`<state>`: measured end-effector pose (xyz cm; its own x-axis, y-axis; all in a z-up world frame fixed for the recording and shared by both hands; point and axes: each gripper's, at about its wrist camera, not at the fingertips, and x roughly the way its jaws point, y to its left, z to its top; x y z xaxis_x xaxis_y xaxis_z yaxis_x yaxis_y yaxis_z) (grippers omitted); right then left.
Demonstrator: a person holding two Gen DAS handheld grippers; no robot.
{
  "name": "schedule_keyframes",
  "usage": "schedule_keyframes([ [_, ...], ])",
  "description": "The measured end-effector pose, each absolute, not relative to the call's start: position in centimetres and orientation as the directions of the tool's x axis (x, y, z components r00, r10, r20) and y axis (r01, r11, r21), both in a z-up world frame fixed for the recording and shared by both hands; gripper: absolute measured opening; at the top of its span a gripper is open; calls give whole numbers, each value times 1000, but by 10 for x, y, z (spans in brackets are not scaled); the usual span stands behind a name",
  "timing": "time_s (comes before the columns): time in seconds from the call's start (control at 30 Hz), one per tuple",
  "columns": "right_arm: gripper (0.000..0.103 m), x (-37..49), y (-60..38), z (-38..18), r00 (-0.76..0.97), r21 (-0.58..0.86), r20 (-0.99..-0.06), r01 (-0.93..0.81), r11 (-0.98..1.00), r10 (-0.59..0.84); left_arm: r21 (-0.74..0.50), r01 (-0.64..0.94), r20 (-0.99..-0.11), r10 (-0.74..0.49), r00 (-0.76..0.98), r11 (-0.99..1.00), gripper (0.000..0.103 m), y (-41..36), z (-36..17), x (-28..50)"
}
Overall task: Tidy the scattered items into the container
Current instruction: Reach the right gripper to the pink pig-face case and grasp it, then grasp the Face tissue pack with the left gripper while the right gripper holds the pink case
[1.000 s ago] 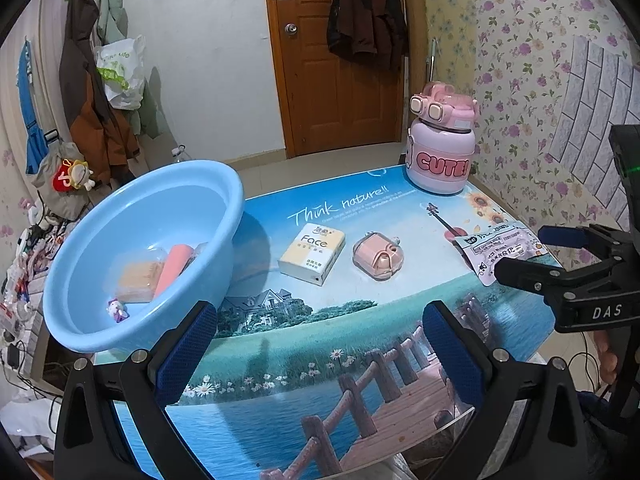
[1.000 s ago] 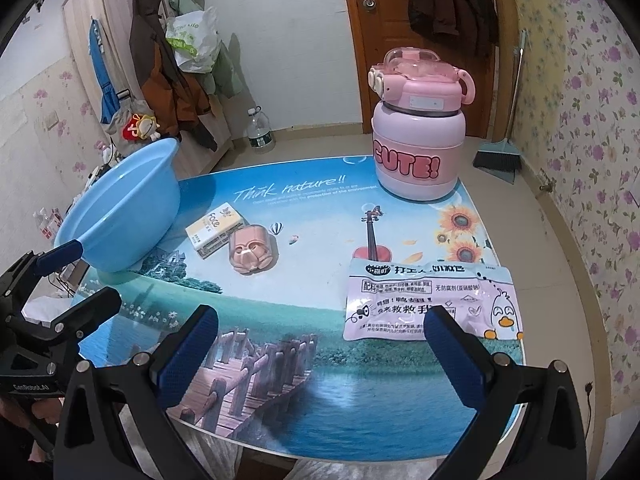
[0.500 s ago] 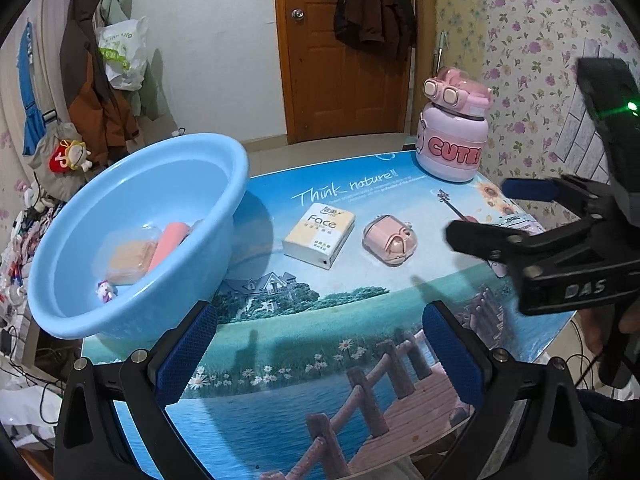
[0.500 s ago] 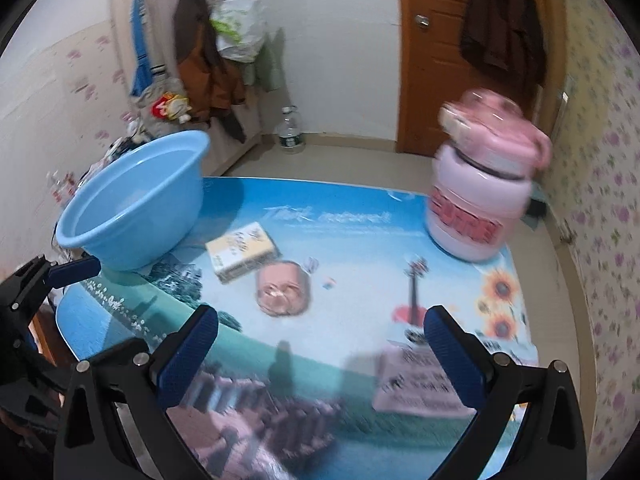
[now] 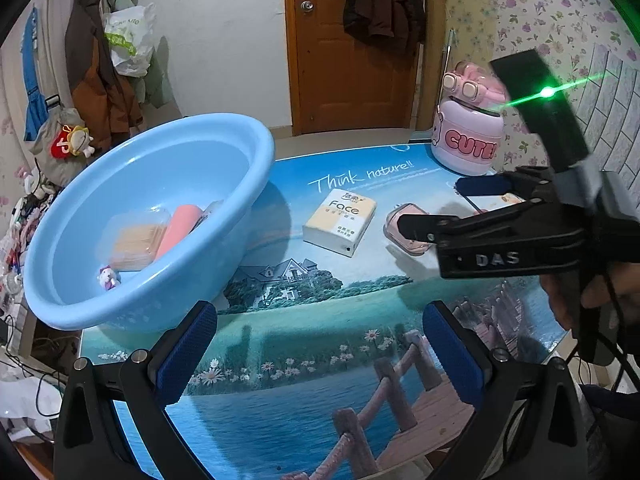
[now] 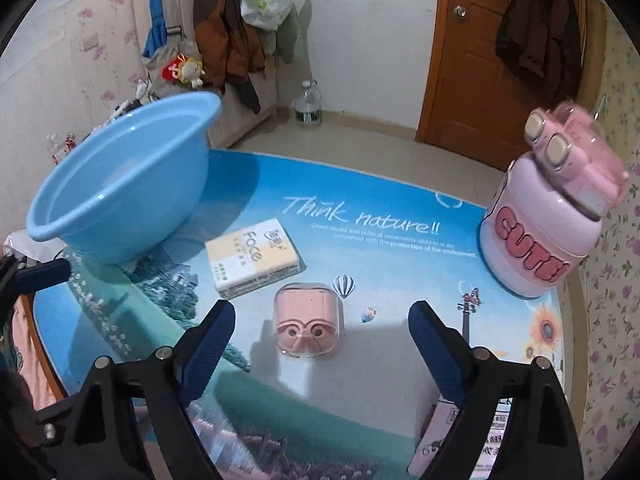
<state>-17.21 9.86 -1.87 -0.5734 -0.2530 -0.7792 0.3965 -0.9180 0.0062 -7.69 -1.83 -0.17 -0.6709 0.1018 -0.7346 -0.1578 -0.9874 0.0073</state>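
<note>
Far left: blue basin point(image 5: 152, 216) on the printed tabletop point(image 5: 320, 320), holding a clear box of yellowish contents point(image 5: 134, 240), a pink cylinder point(image 5: 178, 230) leaning across it, and a small figurine point(image 5: 109, 278) near the front wall. Foreground of the left wrist view: left gripper point(image 5: 316, 356), fingers spread wide, empty, above the near table edge. Centre: "Face" tissue pack point(image 6: 254, 256) flat on the table just right of the basin; beside it a pink case in a clear shell point(image 6: 308, 326), lying apart from the pack and framed between the parted, empty fingers of the right gripper point(image 6: 322, 346), no contact. Lower right: printed snack packet point(image 6: 436, 440), partly hidden behind the right finger. Far right: pink "CUTE" bottle point(image 6: 544, 220) upright at the table's rear corner.
</note>
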Motion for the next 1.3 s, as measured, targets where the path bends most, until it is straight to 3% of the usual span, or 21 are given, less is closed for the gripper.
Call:
schedule_keyframes([
  [0.07,79,-177,98,-24,-556,14,-792,398,-917,-253,5,-157,-736,102,-669,-988,103,-19,-3,-77],
  [0.27,71,-186,90,-41,-513,14,-823,411,-911,-244,2,-149,-739,99,-666,-989,103,-22,-4,-78],
  [0.4,48,-188,89,-49,-486,27,-836,426,-904,-254,1,-148,-742,99,-663,-989,103,-23,-5,-78],
  [0.47,43,-186,90,-51,-487,29,-834,429,-903,-258,3,-151,-743,98,-662,-989,103,-21,-5,-79],
  [0.93,43,-160,136,-30,-548,25,-804,358,-934,-232,8,-220,-729,145,-669,-975,103,22,-6,-112],
  [1.3,43,-137,209,1,-611,52,-772,212,-976,-174,92,-315,-727,152,-669,-945,103,65,-18,-164],
])
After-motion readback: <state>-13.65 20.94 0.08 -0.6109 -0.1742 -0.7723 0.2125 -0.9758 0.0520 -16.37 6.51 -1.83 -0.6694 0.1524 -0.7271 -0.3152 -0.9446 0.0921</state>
